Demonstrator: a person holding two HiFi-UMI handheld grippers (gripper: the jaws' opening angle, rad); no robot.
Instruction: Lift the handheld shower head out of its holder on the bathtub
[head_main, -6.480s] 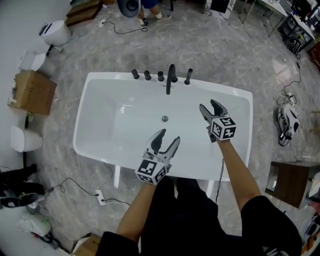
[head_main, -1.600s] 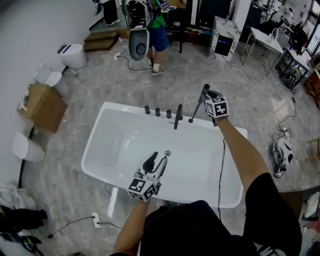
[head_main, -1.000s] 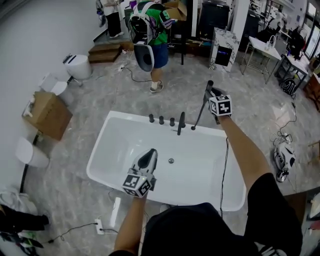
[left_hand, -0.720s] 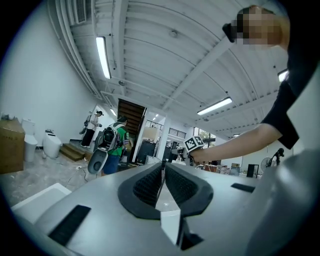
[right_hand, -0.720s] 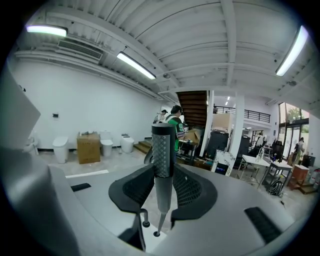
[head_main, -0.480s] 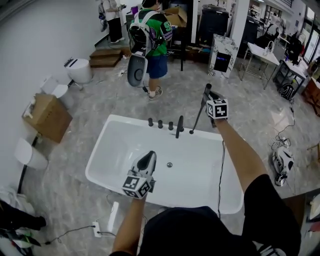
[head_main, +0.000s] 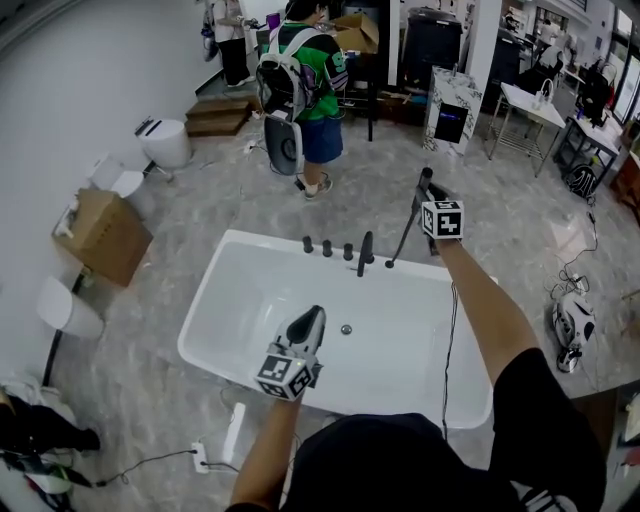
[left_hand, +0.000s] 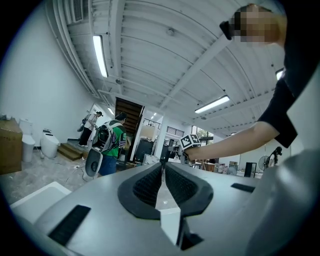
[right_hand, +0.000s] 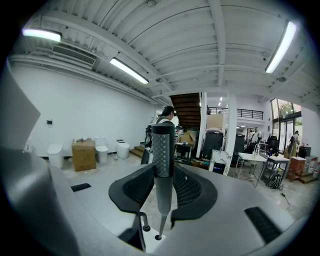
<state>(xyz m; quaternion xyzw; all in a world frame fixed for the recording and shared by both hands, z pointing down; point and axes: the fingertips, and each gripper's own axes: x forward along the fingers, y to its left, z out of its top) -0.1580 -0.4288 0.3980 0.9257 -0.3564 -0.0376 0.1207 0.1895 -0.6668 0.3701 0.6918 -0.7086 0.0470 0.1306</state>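
Note:
The handheld shower head is a slim dark wand, tilted above the back right rim of the white bathtub. My right gripper is shut on it. In the right gripper view the wand stands upright between the pads, its textured top above them. Its thin hose runs down to the hole in the rim. My left gripper hovers over the tub's near half, shut with nothing in it. In the left gripper view its pads meet.
A dark spout and three knobs line the tub's back rim. Behind the tub stands a person in a green shirt with a backpack. A cardboard box and toilets stand left. A power strip lies on the floor.
Since 6.5 s ago my right gripper has closed on the shower head and raised it off the rim; the left gripper has shut. Over the last second both grippers have hardly moved.

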